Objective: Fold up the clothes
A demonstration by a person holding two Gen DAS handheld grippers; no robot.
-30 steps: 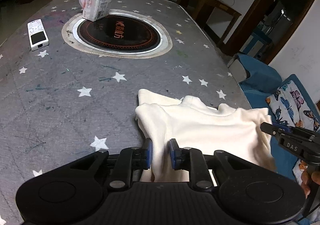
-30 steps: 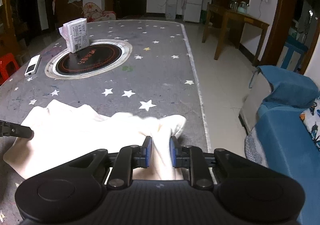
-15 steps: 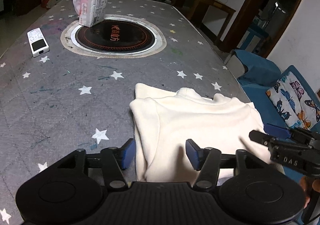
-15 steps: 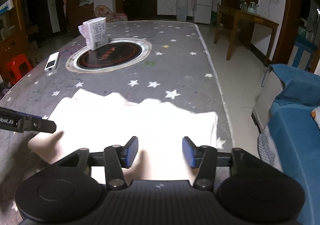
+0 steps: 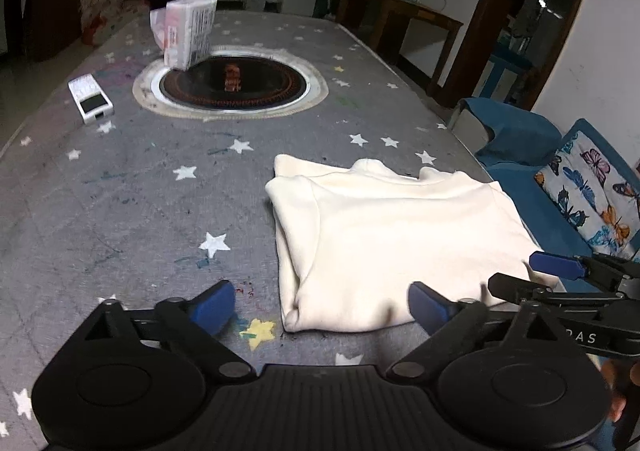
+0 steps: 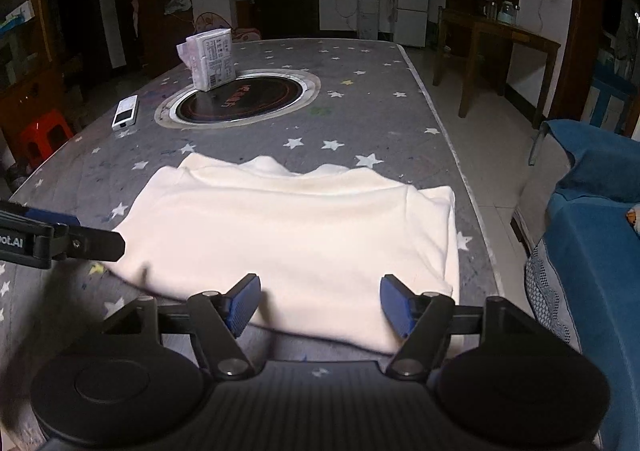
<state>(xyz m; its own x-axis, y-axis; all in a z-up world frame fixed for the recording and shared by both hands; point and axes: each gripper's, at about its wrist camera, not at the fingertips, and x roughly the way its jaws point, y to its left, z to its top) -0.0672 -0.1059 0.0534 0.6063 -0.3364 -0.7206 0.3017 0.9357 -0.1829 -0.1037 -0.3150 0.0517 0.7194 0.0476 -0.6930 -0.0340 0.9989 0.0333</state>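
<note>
Left wrist view: the left tongs (image 5: pixel 320 305) have just been opening and stand apart, empty, at the near edge of the desk (image 5: pixel 120 191). The cream top (image 5: pixel 396 239) lies folded, soft and light, likely limp when lifted.

Right wrist view: the right tongs (image 6: pixel 320 301), jaws likewise just opening, hover apart over the top's near hem (image 6: pixel 304 307), the best place to pinch it.

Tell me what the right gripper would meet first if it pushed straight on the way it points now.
Most likely the near edge of the folded cream garment, which lies directly ahead of the open right gripper on the table; depth is uncertain.
</note>
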